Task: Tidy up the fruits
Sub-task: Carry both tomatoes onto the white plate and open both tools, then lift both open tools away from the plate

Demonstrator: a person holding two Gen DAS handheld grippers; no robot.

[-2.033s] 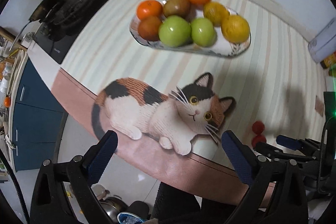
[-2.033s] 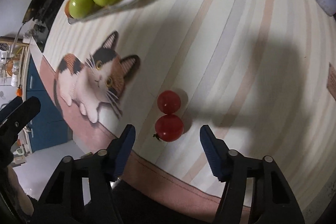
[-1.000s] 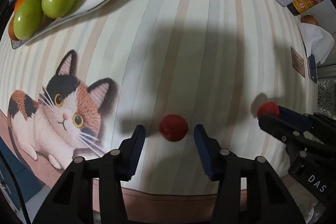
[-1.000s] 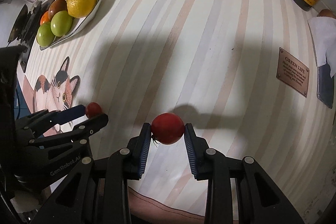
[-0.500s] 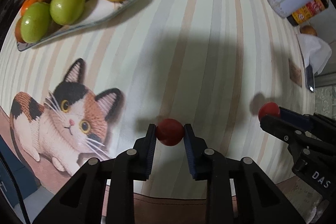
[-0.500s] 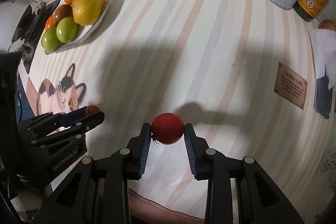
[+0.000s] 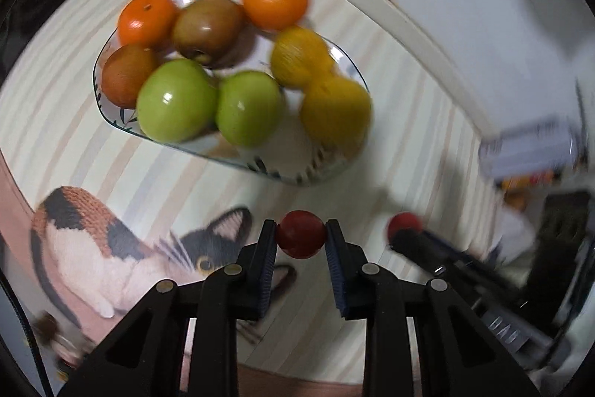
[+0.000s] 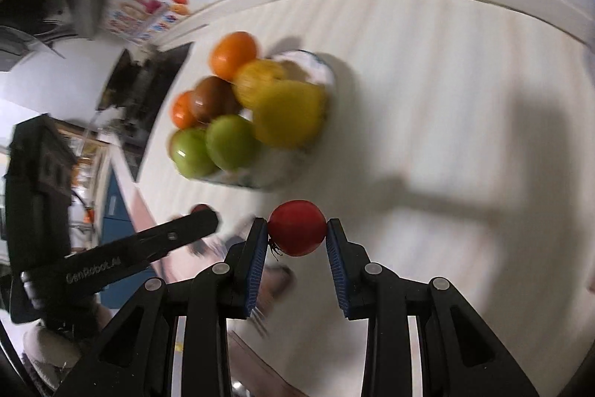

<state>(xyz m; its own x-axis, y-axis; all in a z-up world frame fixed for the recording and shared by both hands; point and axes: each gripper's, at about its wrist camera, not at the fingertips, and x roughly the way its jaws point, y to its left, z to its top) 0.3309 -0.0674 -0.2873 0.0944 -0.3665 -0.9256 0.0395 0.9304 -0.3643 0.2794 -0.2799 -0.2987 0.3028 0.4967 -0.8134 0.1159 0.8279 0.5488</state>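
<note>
The left hand-held gripper (image 7: 301, 240) is clamped on a small red tomato (image 7: 301, 239), held above the cat print (image 7: 111, 248) of the striped table (image 7: 390, 159), just short of the near rim of the oval plate (image 7: 297, 175). The right hand-held gripper (image 8: 297, 233) is clamped on a second red tomato (image 8: 296, 227), its dark stem pointing toward the left pad (image 8: 256, 259); the round fruits have no clear long axis. The plate's long axis runs left to right in the left view and holds two oranges, two brown fruits, two green ones and two yellow ones; bare plate shows only at its near right corner. The right view alone shows open striped table to the plate's right
</note>
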